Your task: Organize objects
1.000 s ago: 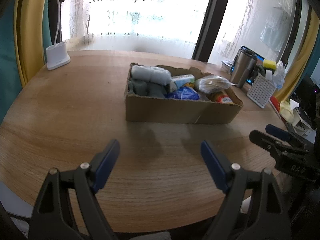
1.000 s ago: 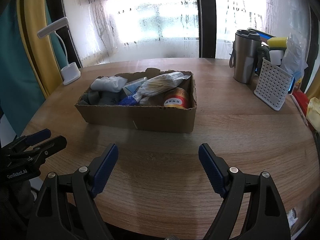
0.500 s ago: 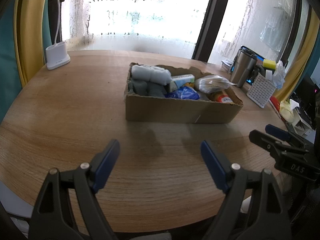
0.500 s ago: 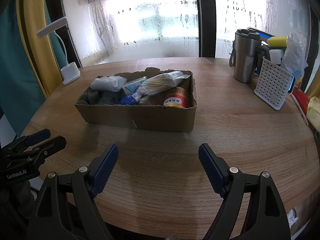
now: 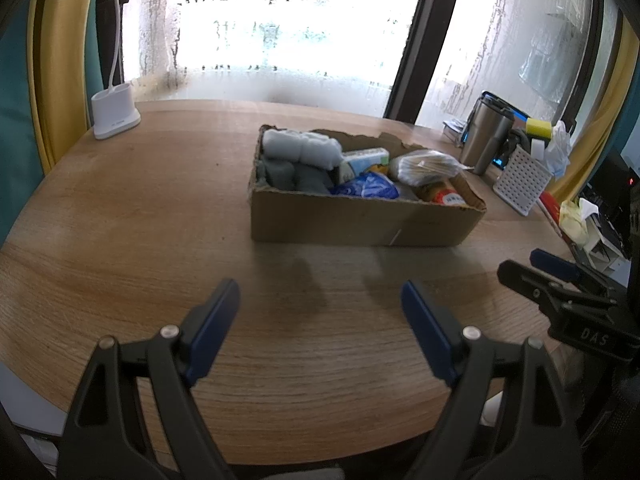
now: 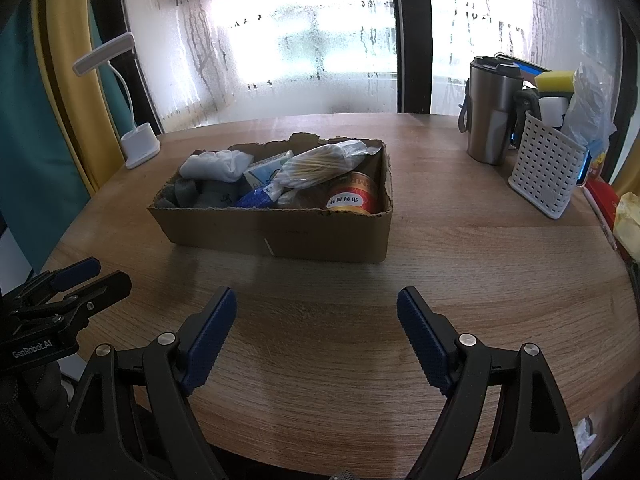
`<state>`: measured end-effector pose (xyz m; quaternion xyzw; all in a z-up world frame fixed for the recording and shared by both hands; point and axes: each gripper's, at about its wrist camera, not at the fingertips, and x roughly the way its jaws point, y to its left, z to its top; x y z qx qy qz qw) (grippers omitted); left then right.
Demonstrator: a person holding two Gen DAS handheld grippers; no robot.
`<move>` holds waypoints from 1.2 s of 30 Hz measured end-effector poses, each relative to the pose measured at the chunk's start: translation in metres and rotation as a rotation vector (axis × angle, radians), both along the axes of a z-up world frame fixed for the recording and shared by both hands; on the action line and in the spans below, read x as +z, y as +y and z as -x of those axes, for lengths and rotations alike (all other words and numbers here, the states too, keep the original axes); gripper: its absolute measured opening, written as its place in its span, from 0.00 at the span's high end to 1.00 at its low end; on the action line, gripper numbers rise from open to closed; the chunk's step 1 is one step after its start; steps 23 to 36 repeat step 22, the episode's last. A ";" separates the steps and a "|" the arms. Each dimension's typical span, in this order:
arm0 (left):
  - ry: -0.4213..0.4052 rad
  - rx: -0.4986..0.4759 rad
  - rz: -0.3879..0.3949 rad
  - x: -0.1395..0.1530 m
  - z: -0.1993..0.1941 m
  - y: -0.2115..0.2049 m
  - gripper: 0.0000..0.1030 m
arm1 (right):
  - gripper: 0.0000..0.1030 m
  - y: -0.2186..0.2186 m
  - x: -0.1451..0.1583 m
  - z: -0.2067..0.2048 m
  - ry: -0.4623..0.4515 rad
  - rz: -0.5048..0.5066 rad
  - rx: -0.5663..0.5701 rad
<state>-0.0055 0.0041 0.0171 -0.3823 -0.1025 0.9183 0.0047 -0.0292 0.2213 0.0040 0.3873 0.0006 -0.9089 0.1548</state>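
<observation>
Left gripper (image 5: 320,300) up front, jaws spread wide, nothing btwn them, blue pads (image 5: 212,326) hanging over bare wood. Right gripper (image 6: 316,308) same story: wide apart, empty, aimed down at the tabletop, well short of the box. Each visible in the other's view too, left one at the left edge of the right cam, right one at the right edge of the left cam. Round wooden table (image 6: 460,272) under both. Cardboard box (image 6: 280,236) mid-table, torn back rim, open top, packed full. Inside, L to R in the right view: white rolled cloth (image 6: 218,165) on top at the far left end, grey socks (image 6: 200,196) below it, small carton w/ blue print (image 6: 262,172) behind, blue wrapper (image 6: 256,199) near the front wall, clear bag of thin sticks (image 6: 320,164) lying slantwise across the middle, red-and-gold can (image 6: 354,198) on its side in the right front corner. Off to the right, well apart from the box: steel travel mug (image 6: 490,112), white perforated basket (image 6: 548,172) just beside it, yellow sponge (image 6: 554,79) and plastic bag (image 6: 590,108) behind. White desk lamp (image 6: 138,144) at far left edge of table, by the fogged window (image 6: 300,32).
</observation>
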 end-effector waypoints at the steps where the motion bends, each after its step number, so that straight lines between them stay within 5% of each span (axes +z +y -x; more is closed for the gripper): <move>1: 0.000 -0.001 0.000 0.000 0.000 0.000 0.18 | 0.17 0.000 0.000 0.000 0.000 0.000 0.000; 36: -0.011 -0.006 -0.003 -0.008 0.003 0.000 0.18 | 0.17 0.000 0.000 0.001 -0.003 -0.002 -0.001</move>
